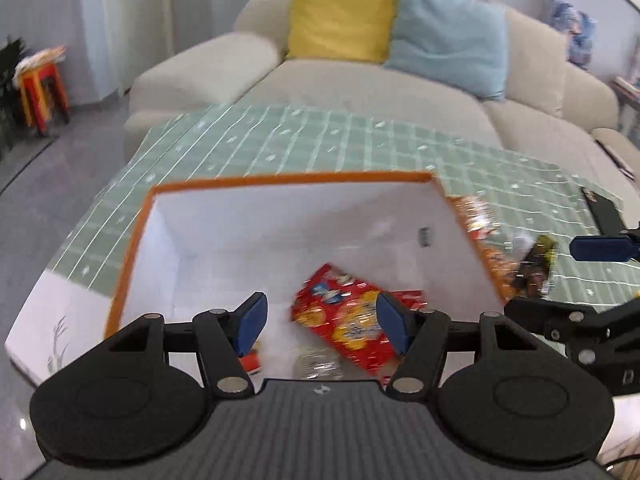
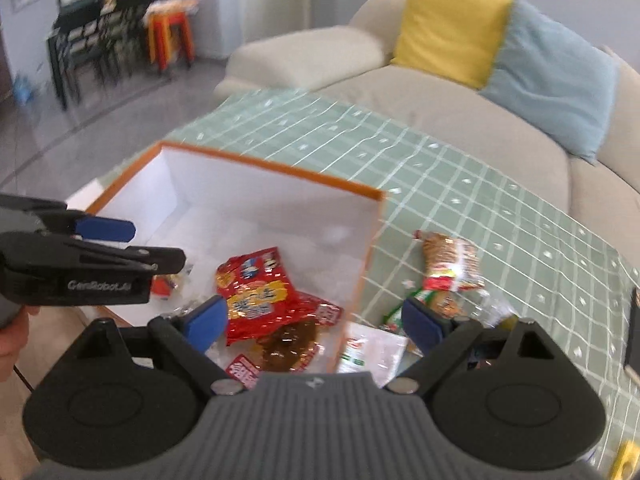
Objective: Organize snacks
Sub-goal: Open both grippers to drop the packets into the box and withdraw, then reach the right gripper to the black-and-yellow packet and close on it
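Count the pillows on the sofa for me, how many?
2. The square yellow fabric pillow leans on the sofa back; the pale blue fabric pillow sits right beside it, touching. Others may be out of view.

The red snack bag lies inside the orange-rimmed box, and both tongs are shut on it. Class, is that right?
Not quite. The red snack bag does lie inside the box, but both the left tongs and the right tongs are open and hold nothing. Both wrist views show the blue pads apart, clear of the bag.
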Demonstrator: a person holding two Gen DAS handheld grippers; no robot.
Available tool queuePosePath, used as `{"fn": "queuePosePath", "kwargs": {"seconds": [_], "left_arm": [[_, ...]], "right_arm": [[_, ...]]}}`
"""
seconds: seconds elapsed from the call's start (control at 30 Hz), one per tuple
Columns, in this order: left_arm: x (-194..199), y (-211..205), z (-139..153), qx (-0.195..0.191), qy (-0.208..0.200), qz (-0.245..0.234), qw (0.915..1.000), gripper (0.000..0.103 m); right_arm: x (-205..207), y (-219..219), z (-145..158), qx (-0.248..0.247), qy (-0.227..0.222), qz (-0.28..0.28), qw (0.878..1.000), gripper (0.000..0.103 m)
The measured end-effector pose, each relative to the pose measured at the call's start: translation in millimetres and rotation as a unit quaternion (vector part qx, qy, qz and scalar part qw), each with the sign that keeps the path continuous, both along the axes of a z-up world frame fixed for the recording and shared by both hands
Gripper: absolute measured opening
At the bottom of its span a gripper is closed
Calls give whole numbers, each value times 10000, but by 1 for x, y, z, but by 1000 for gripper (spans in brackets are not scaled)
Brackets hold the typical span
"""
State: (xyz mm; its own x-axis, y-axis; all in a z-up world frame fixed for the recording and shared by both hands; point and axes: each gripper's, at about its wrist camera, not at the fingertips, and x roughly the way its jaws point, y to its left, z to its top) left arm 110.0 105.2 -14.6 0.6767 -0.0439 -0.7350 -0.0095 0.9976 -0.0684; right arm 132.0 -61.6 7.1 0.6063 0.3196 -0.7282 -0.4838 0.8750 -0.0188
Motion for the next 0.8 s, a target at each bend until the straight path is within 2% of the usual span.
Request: {"fn": "queuePosePath", "kwargs": {"seconds": [0.2,0.37,0.6,0.8], "left_arm": [[-8,-37,11,-190,-216,-761,9967,74],[-15,-77,12,-92,-217,-1353,9905,74],[-12,-127,1,246,142,-2012,9791,72],[12,-171,-7,618,633,-2231,9708,69]], "right_arm": [[-19,-57,-4,190,-125,-399,9989,90],[-26,-108,-18,172,-28,-871,9960,86],[-26,-158,-52,334,332,-1511,9874,80],[-14,-172,-73,505,701,-1585,9836,76]]}}
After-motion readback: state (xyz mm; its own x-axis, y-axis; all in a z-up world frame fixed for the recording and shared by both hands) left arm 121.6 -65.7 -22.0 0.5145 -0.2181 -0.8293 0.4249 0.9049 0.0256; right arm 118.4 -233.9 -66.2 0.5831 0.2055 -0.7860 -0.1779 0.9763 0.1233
